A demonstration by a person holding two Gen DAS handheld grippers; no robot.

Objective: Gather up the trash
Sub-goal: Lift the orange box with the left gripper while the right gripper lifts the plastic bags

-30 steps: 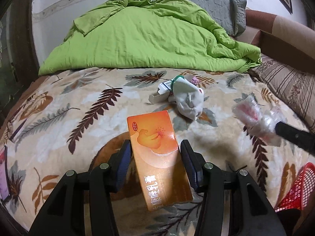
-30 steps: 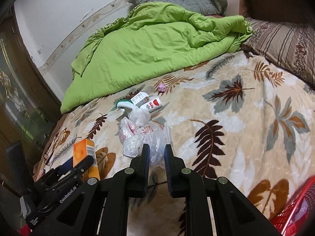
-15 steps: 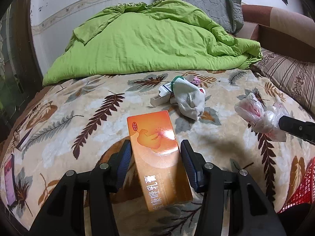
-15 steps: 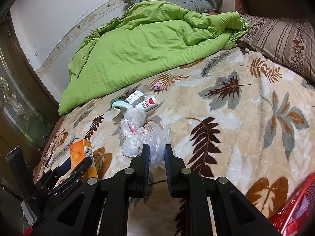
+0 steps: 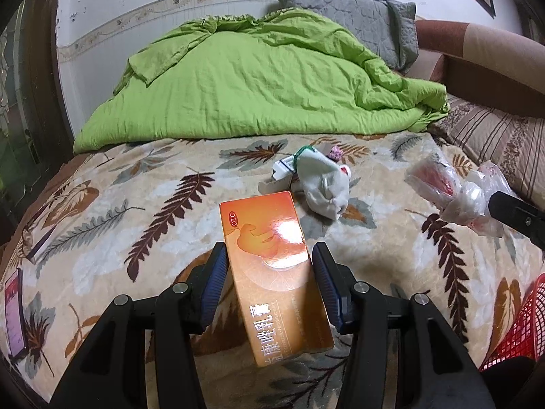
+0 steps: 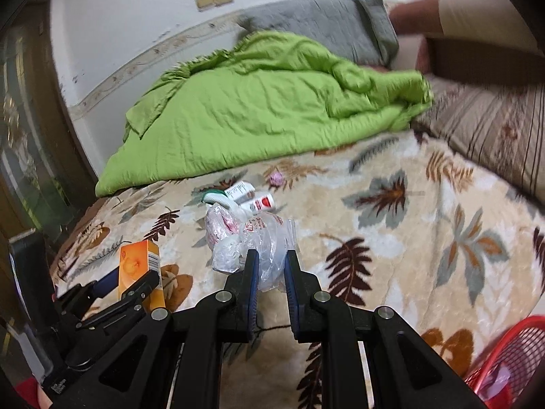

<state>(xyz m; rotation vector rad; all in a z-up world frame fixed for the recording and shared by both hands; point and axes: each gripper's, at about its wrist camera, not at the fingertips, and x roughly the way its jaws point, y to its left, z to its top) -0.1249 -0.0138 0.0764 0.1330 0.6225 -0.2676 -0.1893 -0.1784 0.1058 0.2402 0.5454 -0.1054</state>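
Both cameras sit just behind their own fingers, low over the leaf-patterned blanket (image 5: 102,211), tilted down and facing the green quilt (image 5: 259,81) at the wall. The left wrist view looks from the left; the right wrist view is blurred. Both share the blanket, the quilt and the red basket (image 6: 511,351).

left gripper (image 5: 269,284), right gripper (image 6: 269,274): jaws clamped, loaded.

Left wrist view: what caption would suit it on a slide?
Left claw clamps an orange medicine box above a leaf-print blanket; right claw holds crumpled clear plastic bags.
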